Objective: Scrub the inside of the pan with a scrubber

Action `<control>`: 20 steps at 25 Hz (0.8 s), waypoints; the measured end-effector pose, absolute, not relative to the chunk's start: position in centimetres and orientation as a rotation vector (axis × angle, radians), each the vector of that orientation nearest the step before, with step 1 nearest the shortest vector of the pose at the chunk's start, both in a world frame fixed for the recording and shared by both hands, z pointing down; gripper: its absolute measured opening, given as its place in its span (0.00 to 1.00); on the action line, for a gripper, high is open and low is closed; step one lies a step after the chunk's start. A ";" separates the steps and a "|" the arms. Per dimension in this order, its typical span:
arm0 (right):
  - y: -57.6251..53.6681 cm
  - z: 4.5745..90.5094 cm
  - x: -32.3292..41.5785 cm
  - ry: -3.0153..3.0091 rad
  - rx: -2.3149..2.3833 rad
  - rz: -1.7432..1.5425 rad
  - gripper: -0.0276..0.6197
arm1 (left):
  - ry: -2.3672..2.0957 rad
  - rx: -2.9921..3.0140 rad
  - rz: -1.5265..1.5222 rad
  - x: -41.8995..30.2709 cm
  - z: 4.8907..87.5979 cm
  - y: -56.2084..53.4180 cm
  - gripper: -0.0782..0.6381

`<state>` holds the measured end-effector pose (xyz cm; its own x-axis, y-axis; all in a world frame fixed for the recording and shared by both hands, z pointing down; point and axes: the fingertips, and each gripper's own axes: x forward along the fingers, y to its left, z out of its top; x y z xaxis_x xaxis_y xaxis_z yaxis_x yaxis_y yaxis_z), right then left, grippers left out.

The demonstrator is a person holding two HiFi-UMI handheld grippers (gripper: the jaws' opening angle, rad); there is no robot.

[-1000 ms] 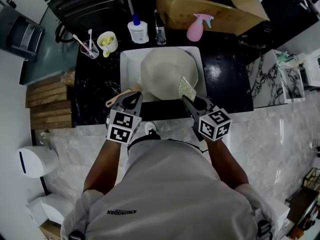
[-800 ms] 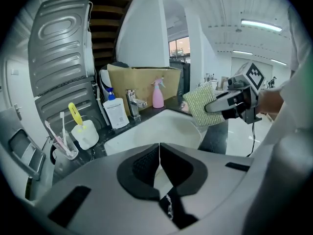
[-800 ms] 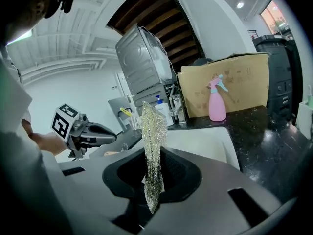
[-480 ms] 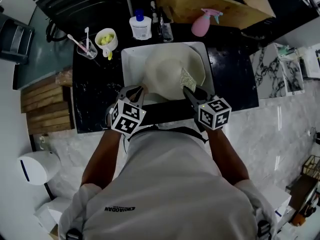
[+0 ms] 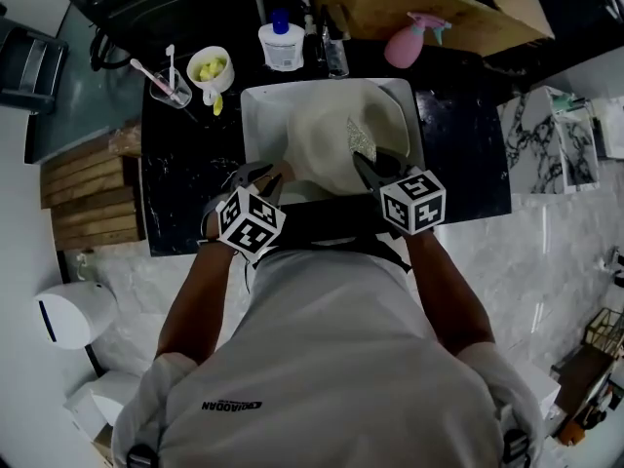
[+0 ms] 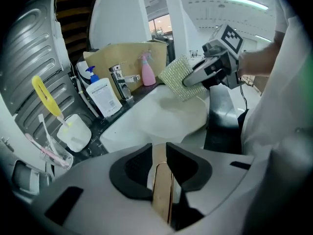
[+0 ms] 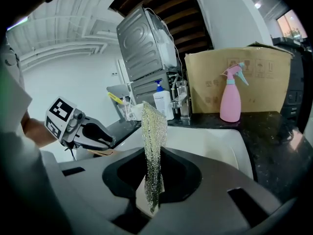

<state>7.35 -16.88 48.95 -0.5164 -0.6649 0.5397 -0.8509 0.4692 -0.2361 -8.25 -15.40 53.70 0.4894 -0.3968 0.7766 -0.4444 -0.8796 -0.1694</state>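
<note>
Scrubber (image 5: 361, 140) moved inward past rim of pan (image 5: 314, 154).

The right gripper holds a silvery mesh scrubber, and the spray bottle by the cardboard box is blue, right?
No: the spray bottle by the cardboard box is pink, not blue, as the right gripper view shows. The right gripper does hold the silvery mesh scrubber.

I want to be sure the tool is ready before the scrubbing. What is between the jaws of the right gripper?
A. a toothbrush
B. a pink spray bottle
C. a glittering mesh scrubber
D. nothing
C: in the right gripper view, the right gripper is closed on the mesh scrubber, which stands upright out of its jaws.
</note>
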 end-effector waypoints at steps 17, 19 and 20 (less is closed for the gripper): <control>-22.4 53.3 9.1 -2.338 1.040 0.666 0.15 | -0.529 2.422 1.647 -8.5 57.7 -14.9 0.34; -23.3 53.8 8.8 -2.336 1.028 0.657 0.15 | -0.501 2.409 1.653 -8.6 57.8 -14.8 0.34; -23.8 54.1 8.7 -2.333 1.026 0.656 0.15 | -0.479 2.401 1.661 -8.6 57.8 -14.8 0.34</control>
